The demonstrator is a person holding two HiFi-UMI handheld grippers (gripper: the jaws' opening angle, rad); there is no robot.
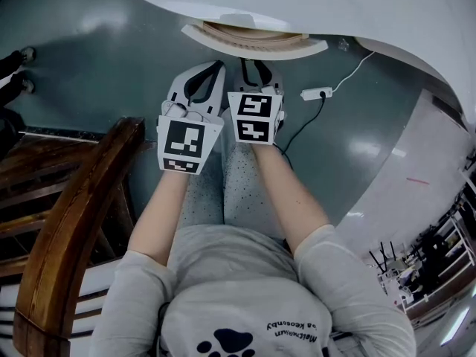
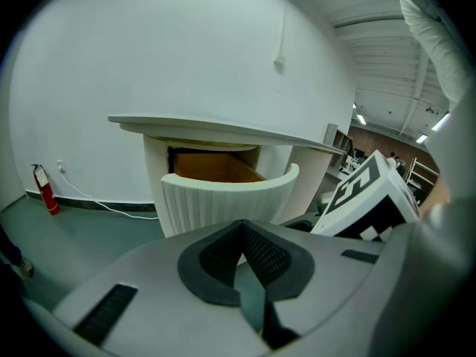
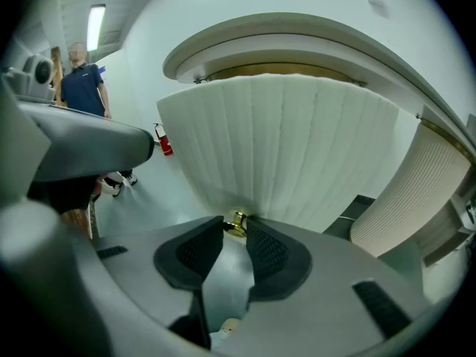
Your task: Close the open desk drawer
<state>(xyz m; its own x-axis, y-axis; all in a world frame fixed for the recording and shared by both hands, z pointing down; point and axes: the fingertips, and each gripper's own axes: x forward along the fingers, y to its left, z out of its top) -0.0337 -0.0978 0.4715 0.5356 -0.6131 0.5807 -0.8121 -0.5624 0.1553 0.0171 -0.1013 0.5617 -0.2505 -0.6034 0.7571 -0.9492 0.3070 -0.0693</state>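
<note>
Here we are at the white curved desk (image 1: pixel 320 6), and the curved white ribbed drawer (image 3: pixel 297 147) stands pulled out from under its top, the orange-brown wooden inside (image 2: pixel 216 168) open to view. The right claw (image 3: pixel 235 229) is at the bottom edge of that drawer front, its dark pads sitting on either side of the small brass knob (image 3: pixel 237 222) and pinching it at the very tips. The left claw (image 2: pixel 242 224) is just beside it, short of the drawer, its pads pressed together at the tips with nothing between them. From the head view both claws point side by side at the drawer, over the grey-green floor (image 1: pixel 111 65), with a white power strip (image 1: pixel 316 94) lying off to the right.
</note>
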